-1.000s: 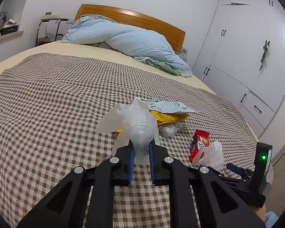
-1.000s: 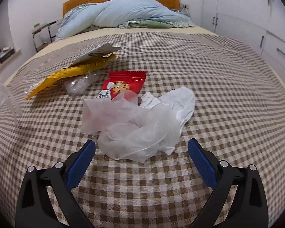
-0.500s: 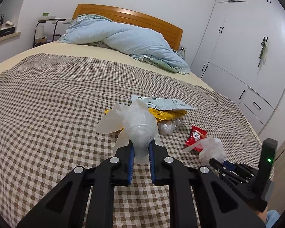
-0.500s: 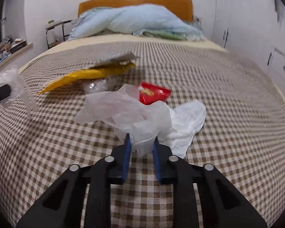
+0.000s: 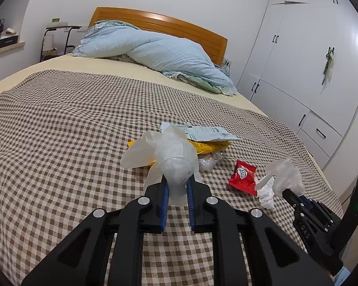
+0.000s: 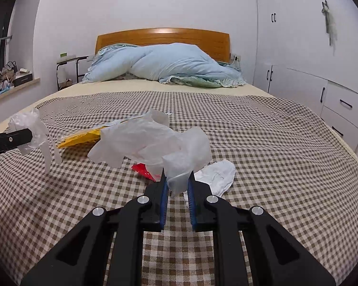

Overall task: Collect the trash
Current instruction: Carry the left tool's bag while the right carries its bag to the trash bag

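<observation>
The left hand-held gripper (image 5: pixel 177 191) pinches a clear plastic bag (image 5: pixel 171 157) at lower centre, lifted off the bed (image 5: pixel 59 124). The right hand-held gripper (image 6: pixel 177 187) has just been closing and now clamps a translucent bag (image 6: pixel 150 143) (likely the collecting sack). The red wrapper (image 5: pixel 243 176) waits lower right.

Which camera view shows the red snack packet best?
The left wrist view: the red snack packet lies almost whole on the checked bedspread, its label showing. In the right wrist view only a red corner shows behind the held plastic bag.
</observation>
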`<state>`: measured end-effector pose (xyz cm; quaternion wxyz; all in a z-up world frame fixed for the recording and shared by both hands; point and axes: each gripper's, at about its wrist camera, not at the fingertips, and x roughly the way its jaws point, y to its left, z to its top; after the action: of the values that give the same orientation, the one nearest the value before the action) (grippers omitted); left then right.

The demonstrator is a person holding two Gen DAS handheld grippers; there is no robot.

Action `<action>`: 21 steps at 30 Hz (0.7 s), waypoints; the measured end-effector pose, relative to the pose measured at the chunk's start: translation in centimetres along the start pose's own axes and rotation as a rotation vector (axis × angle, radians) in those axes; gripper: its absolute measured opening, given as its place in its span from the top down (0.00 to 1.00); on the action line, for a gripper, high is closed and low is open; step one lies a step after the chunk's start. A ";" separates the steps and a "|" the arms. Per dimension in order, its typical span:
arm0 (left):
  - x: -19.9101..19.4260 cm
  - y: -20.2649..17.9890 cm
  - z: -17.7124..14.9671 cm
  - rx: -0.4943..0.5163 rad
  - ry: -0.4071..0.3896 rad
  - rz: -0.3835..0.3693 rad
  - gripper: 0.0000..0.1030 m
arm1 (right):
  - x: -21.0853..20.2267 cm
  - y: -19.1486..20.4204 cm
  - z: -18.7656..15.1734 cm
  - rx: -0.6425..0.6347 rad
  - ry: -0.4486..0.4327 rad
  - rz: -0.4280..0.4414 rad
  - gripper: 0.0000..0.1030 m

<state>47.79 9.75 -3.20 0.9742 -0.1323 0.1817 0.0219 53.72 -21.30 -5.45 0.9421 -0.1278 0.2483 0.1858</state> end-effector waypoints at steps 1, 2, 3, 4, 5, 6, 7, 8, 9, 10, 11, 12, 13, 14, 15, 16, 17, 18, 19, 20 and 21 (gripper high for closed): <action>-0.1 0.0 0.1 -0.002 -0.001 -0.001 0.89 | -0.6 -0.2 -0.1 0.007 -0.016 -0.002 0.86; -0.3 0.2 0.1 -0.004 -0.003 -0.002 0.89 | -1.0 -0.4 -0.1 0.013 -0.028 -0.003 0.86; -0.6 0.4 0.1 -0.005 -0.006 -0.001 0.89 | -1.3 -0.4 -0.1 0.016 -0.034 -0.002 0.86; -0.6 0.7 0.1 -0.005 -0.007 0.000 0.89 | -1.5 -0.1 -0.1 0.018 -0.039 -0.005 0.86; -0.6 0.9 0.1 -0.005 -0.007 0.000 0.89 | -1.2 0.5 0.1 0.018 -0.041 -0.005 0.86; -0.7 1.0 0.2 -0.005 -0.008 0.002 0.89 | -1.6 0.6 0.0 0.018 -0.043 -0.003 0.86; -0.7 0.9 0.1 -0.003 -0.009 0.002 0.89 | -1.9 0.6 -0.1 0.017 -0.047 -0.003 0.86; -0.8 1.0 0.2 -0.003 -0.011 0.001 0.89 | -2.2 1.1 -0.2 0.015 -0.048 -0.002 0.86; -0.8 0.9 0.2 0.000 -0.012 0.002 0.89 | -2.6 1.9 -0.4 0.012 -0.049 0.000 0.86; -0.9 0.8 0.2 0.002 -0.015 0.001 0.89 | -2.6 1.9 -0.3 0.010 -0.052 0.000 0.86; -1.0 0.7 0.2 0.005 -0.017 0.000 0.89 | -2.3 2.5 -0.2 0.011 -0.055 0.002 0.86; -1.1 0.7 0.2 0.005 -0.018 -0.001 0.89 | -2.3 3.4 -0.2 0.013 -0.055 0.008 0.86; -1.1 0.6 0.1 0.009 -0.019 -0.002 0.89 | -2.7 3.4 -0.3 0.017 -0.057 0.021 0.86; -1.1 0.5 0.0 0.010 -0.020 -0.004 0.89 | -2.3 3.7 0.1 0.017 -0.057 0.027 0.86; -1.0 0.4 -0.1 0.013 -0.021 -0.005 0.89 | -2.6 3.9 0.1 0.014 -0.059 0.032 0.86; -1.1 0.4 -0.2 0.018 -0.023 -0.005 0.89 | -2.4 4.7 0.2 0.011 -0.060 0.038 0.86; -1.2 0.4 -0.2 0.022 -0.024 -0.005 0.89 | -2.8 4.7 1.1 0.010 -0.061 0.041 0.86; -1.3 0.4 -0.2 0.022 -0.026 -0.006 0.89 | -3.2 4.5 1.3 0.009 -0.063 0.044 0.86; -1.4 0.4 -0.2 0.022 -0.027 -0.008 0.89 | -3.6 4.6 1.3 0.009 -0.068 0.047 0.86; -1.6 0.4 -0.3 0.023 -0.027 -0.011 0.89 | -4.0 4.4 1.4 0.011 -0.072 0.052 0.86; -1.8 0.4 -0.3 0.024 -0.029 -0.013 0.89 | -4.4 4.5 1.4 0.013 -0.077 0.060 0.86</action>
<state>45.99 10.06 -2.89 0.9783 -0.1214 0.1669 0.0154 48.90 -18.10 -2.69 0.9457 -0.1070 0.2168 0.2172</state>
